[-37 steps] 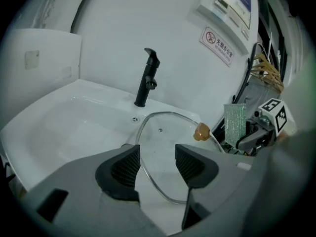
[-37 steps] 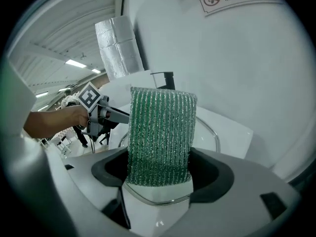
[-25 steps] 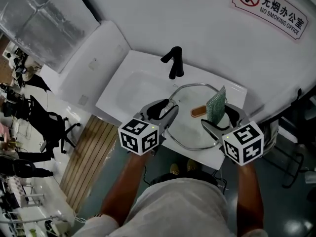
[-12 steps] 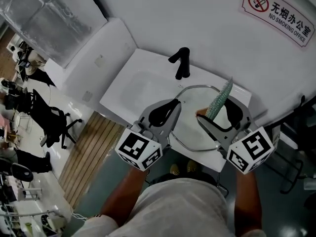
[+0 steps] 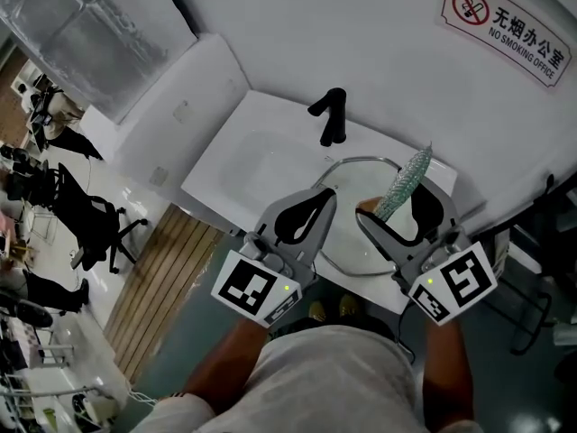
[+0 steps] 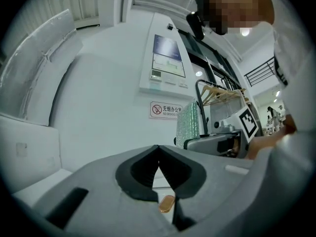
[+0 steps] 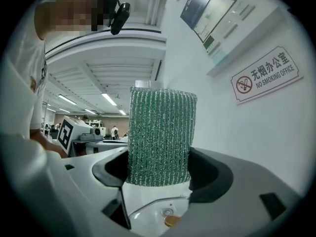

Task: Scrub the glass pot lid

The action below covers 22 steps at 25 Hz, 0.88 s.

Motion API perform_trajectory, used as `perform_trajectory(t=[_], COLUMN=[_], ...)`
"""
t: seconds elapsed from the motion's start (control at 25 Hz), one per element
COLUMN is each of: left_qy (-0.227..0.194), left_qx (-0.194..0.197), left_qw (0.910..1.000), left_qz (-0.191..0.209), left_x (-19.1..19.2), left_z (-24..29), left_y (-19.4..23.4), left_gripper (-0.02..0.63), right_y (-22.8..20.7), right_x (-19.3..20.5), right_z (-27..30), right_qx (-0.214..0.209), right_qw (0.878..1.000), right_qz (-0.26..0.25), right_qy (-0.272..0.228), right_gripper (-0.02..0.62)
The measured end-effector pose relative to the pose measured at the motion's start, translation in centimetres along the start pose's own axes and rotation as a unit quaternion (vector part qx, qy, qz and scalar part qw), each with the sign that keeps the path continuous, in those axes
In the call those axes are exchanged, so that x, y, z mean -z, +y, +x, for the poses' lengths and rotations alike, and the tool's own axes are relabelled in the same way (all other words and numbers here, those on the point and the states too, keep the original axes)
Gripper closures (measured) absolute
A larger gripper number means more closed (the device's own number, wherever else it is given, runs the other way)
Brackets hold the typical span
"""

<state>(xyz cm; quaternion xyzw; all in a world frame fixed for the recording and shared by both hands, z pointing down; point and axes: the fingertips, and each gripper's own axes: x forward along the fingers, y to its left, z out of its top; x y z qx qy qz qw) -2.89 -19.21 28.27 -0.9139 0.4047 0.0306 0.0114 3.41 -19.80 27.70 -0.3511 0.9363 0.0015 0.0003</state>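
Observation:
The glass pot lid (image 5: pixel 347 242) lies flat on the white sink counter (image 5: pixel 270 115), and its wooden knob (image 5: pixel 364 207) shows between the two grippers. My left gripper (image 5: pixel 326 194) hangs above the lid's left side, jaws shut with nothing between them (image 6: pixel 158 148); the knob (image 6: pixel 166 204) shows below them. My right gripper (image 5: pixel 394 204) is shut on a green scrub sponge (image 5: pixel 405 180) that stands upright over the lid's right part. In the right gripper view the sponge (image 7: pixel 159 135) fills the gap between the jaws (image 7: pixel 159 168), with the lid's rim (image 7: pixel 148 209) below.
A black faucet (image 5: pixel 330 115) stands behind the lid, at the basin's (image 5: pixel 248 165) back edge. A no-smoking sign (image 5: pixel 507 23) hangs on the white wall. Grey floor and a wooden strip (image 5: pixel 167 278) lie below the counter's front edge.
The left gripper's jaws have closed from wide open to shut, with nothing in them. The right gripper has turned the sponge from broad-face to nearly edge-on.

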Motion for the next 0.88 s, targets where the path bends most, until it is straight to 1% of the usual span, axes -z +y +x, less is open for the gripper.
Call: perform_trajectory(t=[0.2,0.88], left_qy=[-0.003,-0.007], left_qx=[0.006,0.012], left_qw=[1.0000,0.9999], left_qz=[0.000,0.003], left_x=[-0.1,-0.5], left_z=[0.0,-0.5], left_y=[-0.4,-0.6], left_gripper=[0.591,0.591], right_y=[0.0,1.0], right_x=[0.4,0.6], right_z=[-0.2,-0.3], right_qx=[0.016,0.013], right_qw=[1.000,1.000], right_qz=[-0.009,-0.013], right_qy=[0.001,0.002], right_gripper=[0.247,0.247])
